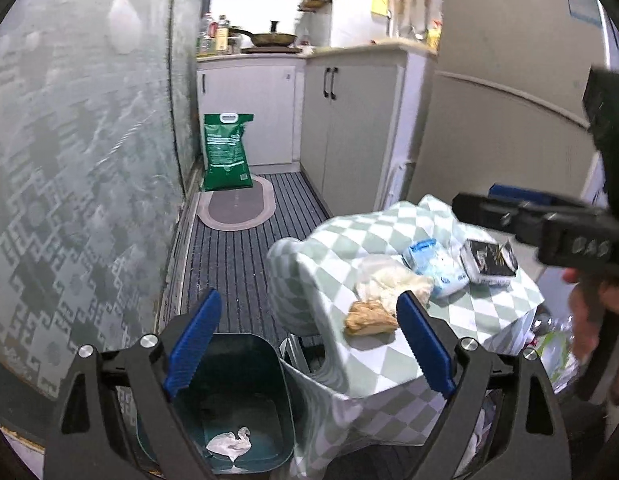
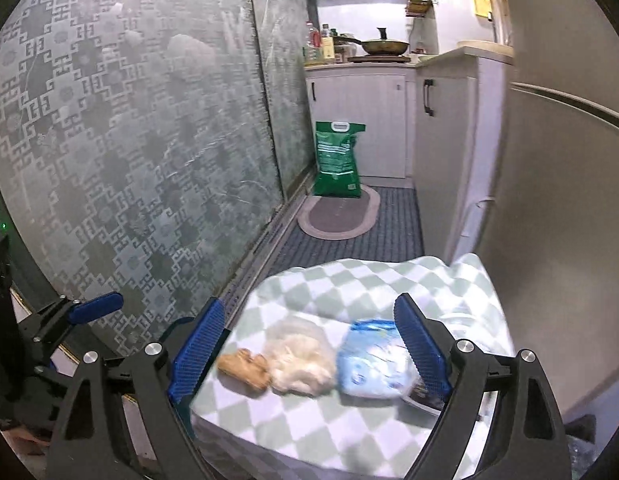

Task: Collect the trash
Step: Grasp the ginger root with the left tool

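A small table with a green-checked cloth (image 1: pixel 369 364) (image 2: pixel 309 424) holds trash: a brown crumpled piece (image 1: pixel 369 318) (image 2: pixel 245 368), a clear crumpled plastic bag (image 1: pixel 389 280) (image 2: pixel 299 356), a blue-white packet (image 1: pixel 435 266) (image 2: pixel 373 364) and a black-white box (image 1: pixel 489 260). A dark green bin (image 1: pixel 237 404) stands on the floor left of the table, with a white crumpled tissue (image 1: pixel 229 444) inside. My left gripper (image 1: pixel 309 344) is open and empty, above the bin and the table's edge. My right gripper (image 2: pixel 309 348) is open and empty, over the trash; it also shows in the left wrist view (image 1: pixel 549 220).
A patterned glass sliding door (image 1: pixel 81 168) runs along the left. A green sack (image 1: pixel 227 152) and an oval mat (image 1: pixel 237 204) lie on the striped floor ahead. White cabinets (image 1: pixel 349 120) and a fridge (image 1: pixel 509 100) stand on the right.
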Demonstrator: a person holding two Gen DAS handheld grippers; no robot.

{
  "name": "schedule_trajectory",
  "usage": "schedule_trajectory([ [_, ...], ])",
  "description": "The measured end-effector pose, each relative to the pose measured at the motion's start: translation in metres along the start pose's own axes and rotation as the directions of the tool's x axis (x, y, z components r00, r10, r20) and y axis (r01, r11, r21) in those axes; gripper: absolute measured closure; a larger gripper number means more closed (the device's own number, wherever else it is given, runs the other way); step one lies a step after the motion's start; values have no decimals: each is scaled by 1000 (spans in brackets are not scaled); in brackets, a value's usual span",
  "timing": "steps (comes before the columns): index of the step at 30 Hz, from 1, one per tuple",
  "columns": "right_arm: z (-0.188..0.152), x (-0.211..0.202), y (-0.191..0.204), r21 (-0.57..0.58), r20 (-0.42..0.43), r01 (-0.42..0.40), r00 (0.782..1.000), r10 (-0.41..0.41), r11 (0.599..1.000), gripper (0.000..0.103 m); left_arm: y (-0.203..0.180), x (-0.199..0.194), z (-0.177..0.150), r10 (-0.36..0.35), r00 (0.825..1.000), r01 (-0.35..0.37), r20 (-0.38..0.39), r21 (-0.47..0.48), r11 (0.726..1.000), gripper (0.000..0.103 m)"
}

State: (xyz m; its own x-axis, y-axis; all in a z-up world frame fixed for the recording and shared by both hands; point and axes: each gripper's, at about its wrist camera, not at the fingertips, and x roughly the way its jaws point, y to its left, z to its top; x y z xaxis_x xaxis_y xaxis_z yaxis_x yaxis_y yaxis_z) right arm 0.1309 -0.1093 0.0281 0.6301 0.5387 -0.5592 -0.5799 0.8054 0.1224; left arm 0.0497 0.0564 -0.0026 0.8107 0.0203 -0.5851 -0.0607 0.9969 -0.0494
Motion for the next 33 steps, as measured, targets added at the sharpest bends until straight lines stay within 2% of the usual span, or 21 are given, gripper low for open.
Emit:
schedule_trajectory([
  [3,-3,-8,-11,9,-3,14,1000,-14,1000,16,-17,16,-6,-4,999,5,-33,34,999,14],
  [7,-9,-19,-29,36,-9,24,1000,-24,999,16,-32,35,-12,-7,997,13,-83,69,998,25],
  [15,-16,-36,-59,95,-8,25,1000,-24,995,16,-49,62,-21,7,988,11,-153,112,994,41],
  [23,-23,-47,-81,131,-7,54,999,-54,990,16,-55,70,-23,42,986,-20,-160,141,990,46],
  [24,-24,-47,-83,134,-11,61,998,-60,989,16,-55,71,-23,54,986,-32,-156,146,989,52],
  [25,-26,-45,-85,137,-17,69,998,-67,988,16,-55,70,-22,62,986,-40,-154,148,988,53],
  [33,-43,-23,-94,152,-91,128,989,-115,980,13,-55,64,-17,53,988,-33,-148,134,990,54],
])
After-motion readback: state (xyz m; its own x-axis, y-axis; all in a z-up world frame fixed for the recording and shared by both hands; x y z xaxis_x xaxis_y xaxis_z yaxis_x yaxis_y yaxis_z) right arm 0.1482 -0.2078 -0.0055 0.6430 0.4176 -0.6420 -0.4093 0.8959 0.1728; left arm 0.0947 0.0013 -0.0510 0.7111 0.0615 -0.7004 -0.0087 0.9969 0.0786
